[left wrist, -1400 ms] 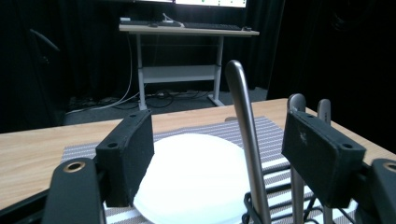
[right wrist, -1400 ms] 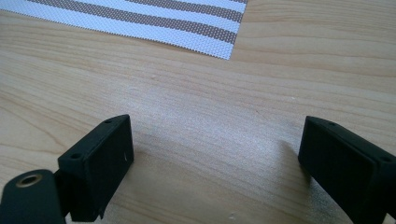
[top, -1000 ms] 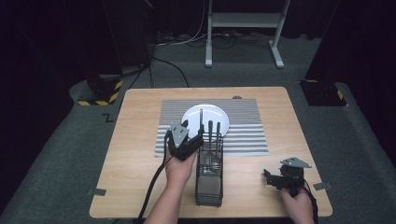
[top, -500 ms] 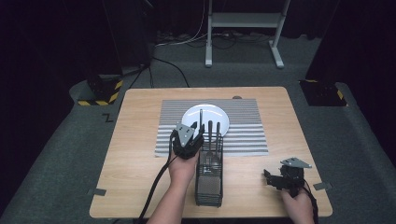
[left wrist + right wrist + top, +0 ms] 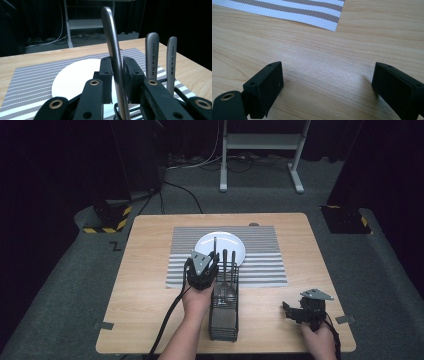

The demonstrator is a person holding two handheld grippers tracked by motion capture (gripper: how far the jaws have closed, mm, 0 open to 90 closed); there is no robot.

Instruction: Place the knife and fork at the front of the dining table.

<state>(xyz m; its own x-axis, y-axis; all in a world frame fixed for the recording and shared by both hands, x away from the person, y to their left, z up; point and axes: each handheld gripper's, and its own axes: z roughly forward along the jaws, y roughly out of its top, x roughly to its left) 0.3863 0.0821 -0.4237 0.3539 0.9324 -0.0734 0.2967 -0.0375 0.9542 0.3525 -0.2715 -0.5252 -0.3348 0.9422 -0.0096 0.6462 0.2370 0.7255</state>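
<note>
Cutlery handle (image 5: 113, 47) stands clamped in the left gripper (image 5: 117, 72) above the caddy (image 5: 224, 312); right gripper (image 5: 327, 82) rests spread.

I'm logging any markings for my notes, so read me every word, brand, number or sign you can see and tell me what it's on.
"Z": dark mark on the grey floor left of the table.
Engraved lettering on the two utensil handles standing right of the left gripper: too blurred to read.
Nothing else legible.
</note>
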